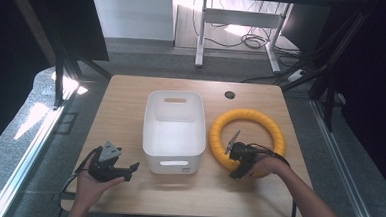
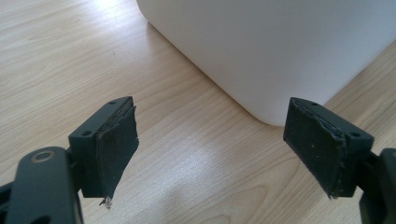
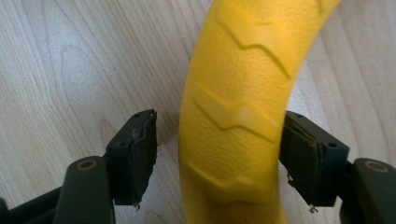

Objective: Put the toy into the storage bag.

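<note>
White plastic rectangular bin (image 1: 173, 132), handle slots cut in its near and far walls, stands at the centre of the high view on a light wood-grain bench (image 1: 126, 92); its interior shows bare white walls and floor. In the left gripper view one rounded lower corner of the bin (image 2: 261, 51) occupies the upper right of the frame.

Yellow textured rubber ring (image 1: 247, 139) with raised chevron ribs lies flat on the bench just right of the bin, apart from it. A small dark round hole (image 1: 229, 95) sits in the bench top beyond the ring.

Left gripper (image 1: 127, 171), lower left of the high view, is held in the person's left hand (image 1: 92, 187) near the bin's near-left corner, pointing toward it; its fingers (image 2: 116, 144) stand wide apart over bare bench, touching nothing.

Right gripper (image 1: 239, 166), held by the right hand (image 1: 268, 166), is at the ring's near arc. In the right gripper view the ring (image 3: 238, 121) runs up between the fingers (image 3: 142, 154): the right pad is against the rubber, the left pad a little clear of it, so the fingers straddle the ring without clamping it.
</note>
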The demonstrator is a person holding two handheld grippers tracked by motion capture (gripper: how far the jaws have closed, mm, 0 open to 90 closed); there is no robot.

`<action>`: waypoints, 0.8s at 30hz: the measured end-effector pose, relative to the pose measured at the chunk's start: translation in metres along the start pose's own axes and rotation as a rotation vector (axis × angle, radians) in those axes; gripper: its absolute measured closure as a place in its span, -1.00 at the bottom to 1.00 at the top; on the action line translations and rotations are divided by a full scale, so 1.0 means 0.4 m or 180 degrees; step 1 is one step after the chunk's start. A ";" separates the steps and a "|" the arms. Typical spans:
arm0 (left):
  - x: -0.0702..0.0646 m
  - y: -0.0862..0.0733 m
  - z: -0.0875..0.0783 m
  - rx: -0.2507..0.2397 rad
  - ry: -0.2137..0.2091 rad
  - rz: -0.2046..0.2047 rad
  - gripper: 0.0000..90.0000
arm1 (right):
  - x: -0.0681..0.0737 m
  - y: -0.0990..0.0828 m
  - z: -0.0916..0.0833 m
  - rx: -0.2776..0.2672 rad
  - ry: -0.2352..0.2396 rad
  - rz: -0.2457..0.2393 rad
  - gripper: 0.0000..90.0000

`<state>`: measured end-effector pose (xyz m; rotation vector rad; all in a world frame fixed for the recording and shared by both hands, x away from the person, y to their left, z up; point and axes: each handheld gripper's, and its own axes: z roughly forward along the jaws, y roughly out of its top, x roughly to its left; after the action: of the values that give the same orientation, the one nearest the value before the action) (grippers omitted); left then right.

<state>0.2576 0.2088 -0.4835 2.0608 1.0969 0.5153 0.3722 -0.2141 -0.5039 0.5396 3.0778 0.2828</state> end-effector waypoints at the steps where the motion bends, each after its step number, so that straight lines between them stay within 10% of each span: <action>1: 0.000 0.000 0.000 0.0000 0.0000 0.0000 -0.61 | 0.000 0.000 0.000 0.0000 0.0000 0.0000 -0.31; 15: -0.001 -0.001 0.001 -0.0009 0.0000 0.0009 -0.61 | -0.005 0.031 -0.003 0.0211 -0.0051 0.0022 0.13; 24: 0.000 0.000 0.000 -0.0008 0.0015 0.0002 -0.61 | -0.042 0.010 -0.043 -0.0181 0.0316 0.0237 0.15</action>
<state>0.2575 0.2091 -0.4835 2.0588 1.0978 0.5219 0.3888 -0.2192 -0.4866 0.6584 3.1375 0.4092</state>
